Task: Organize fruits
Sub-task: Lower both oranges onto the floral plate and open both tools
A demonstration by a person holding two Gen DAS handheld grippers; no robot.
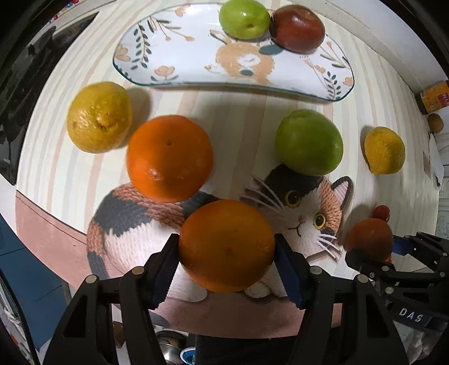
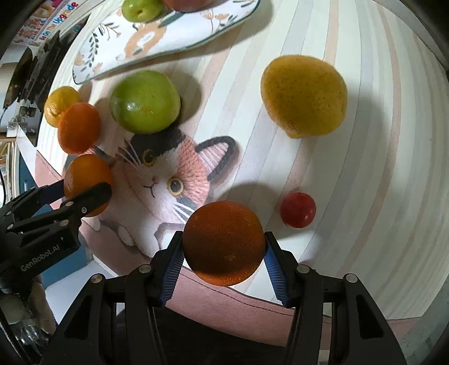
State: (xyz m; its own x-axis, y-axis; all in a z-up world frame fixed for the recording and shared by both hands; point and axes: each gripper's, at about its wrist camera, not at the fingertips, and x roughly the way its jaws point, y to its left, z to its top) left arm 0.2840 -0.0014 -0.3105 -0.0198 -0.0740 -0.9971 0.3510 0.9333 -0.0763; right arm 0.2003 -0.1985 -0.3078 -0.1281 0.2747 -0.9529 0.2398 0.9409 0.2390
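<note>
My left gripper (image 1: 227, 244) points down and is shut on a bright orange (image 1: 227, 252), its blue pads against both sides; the same orange (image 2: 87, 174) shows in the right wrist view. My right gripper (image 2: 223, 241) is shut on a darker orange (image 2: 224, 244), low over the mat's near edge. A floral plate (image 1: 182, 56) at the back holds a green fruit (image 1: 244, 18) and a red-brown fruit (image 1: 297, 28). Loose on the mat lie another orange (image 1: 168, 157), a green fruit (image 1: 308, 141), two lemons (image 1: 99, 116) (image 1: 384, 150) and a small red fruit (image 2: 297, 209).
The fruit lies on a striped mat with a cat picture (image 1: 303, 205). The table's near edge (image 1: 50, 230) runs just behind both grippers. An orange box (image 1: 435, 97) and a brown fruit (image 1: 435, 122) stand beyond the mat at the right.
</note>
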